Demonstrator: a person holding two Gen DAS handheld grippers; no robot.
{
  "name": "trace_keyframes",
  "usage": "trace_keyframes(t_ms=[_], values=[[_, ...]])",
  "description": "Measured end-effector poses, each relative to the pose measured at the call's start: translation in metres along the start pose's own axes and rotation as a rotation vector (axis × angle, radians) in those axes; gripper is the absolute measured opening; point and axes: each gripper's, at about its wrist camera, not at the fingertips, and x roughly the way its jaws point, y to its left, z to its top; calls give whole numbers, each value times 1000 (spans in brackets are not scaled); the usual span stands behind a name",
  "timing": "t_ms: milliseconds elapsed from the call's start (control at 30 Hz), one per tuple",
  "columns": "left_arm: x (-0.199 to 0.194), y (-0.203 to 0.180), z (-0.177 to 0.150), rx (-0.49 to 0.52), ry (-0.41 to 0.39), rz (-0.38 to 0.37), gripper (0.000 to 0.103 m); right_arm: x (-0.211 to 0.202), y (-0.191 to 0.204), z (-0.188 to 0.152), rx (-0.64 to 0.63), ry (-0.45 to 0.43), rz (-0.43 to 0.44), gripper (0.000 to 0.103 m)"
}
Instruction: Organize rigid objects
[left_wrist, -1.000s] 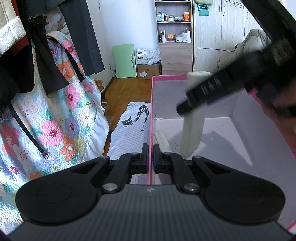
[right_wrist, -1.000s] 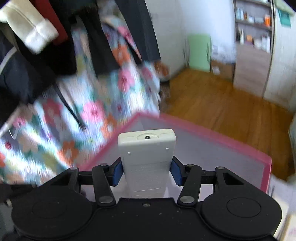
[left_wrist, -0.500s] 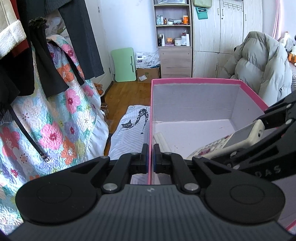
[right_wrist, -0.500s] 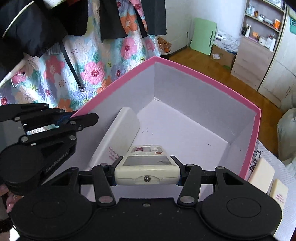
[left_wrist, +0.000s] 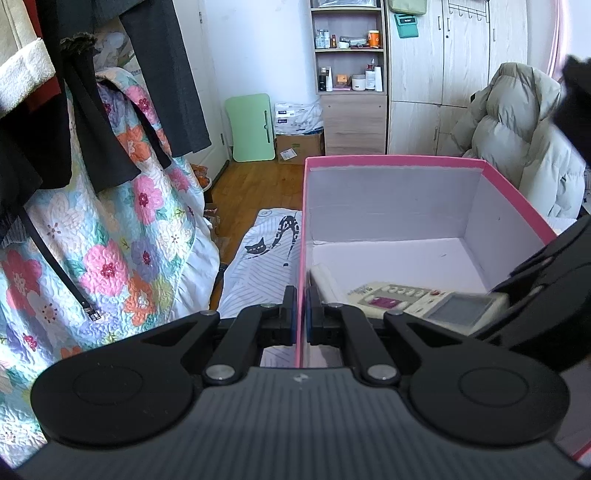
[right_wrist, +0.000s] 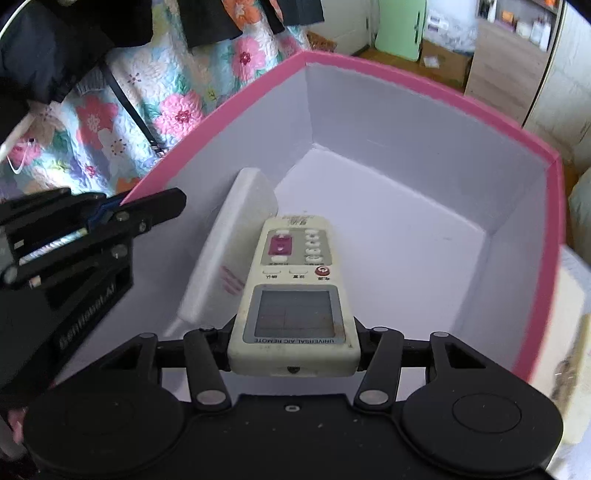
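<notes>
A pink box (left_wrist: 391, 161) with a white inside is open. My left gripper (left_wrist: 301, 314) is shut on its left wall, and shows in the right wrist view (right_wrist: 122, 210) on the pink rim (right_wrist: 424, 88). My right gripper (right_wrist: 293, 343) is shut on a cream air-conditioner remote (right_wrist: 295, 291), face up and low inside the box. The remote (left_wrist: 417, 301) also shows in the left wrist view. A white flat remote-like object (right_wrist: 229, 254) leans against the left inner wall, beside the held one (left_wrist: 325, 282).
A floral quilt (left_wrist: 110, 236) and dark hanging clothes (left_wrist: 74, 122) are left of the box. A cat-print cloth (left_wrist: 262, 266) lies on the wooden floor (left_wrist: 255, 184). A puffy jacket (left_wrist: 517, 140) sits at the right. Flat cream items (right_wrist: 574, 332) lie right of the box.
My right gripper has turned the remote from upright to face up and lowered it deeper into the box, next to the white object. My left gripper has kept its hold on the wall.
</notes>
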Motion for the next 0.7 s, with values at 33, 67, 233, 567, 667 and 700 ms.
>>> trace_keyframes(t_ms=[33,67,233,567,667,700], values=[[0,0,0,0,0,1,3,1,-2,0,14,9,20,61],[0,0,0,0,0,1,3,-1,-3,-1,14,4,25,61],[0,-1,0,3,0,4,4,-45,-4,-19,-68,-152,24,62],[0,-1,0,1,-1,3,4,-150,-56,-77,-7,-354,-75,63],[1,-1,0,1,2,8,4,-160,-79,-99,39,-324,-83,63],[2,-1,1,3,3,12,4,-162,-86,-109,52,-313,-89,63]])
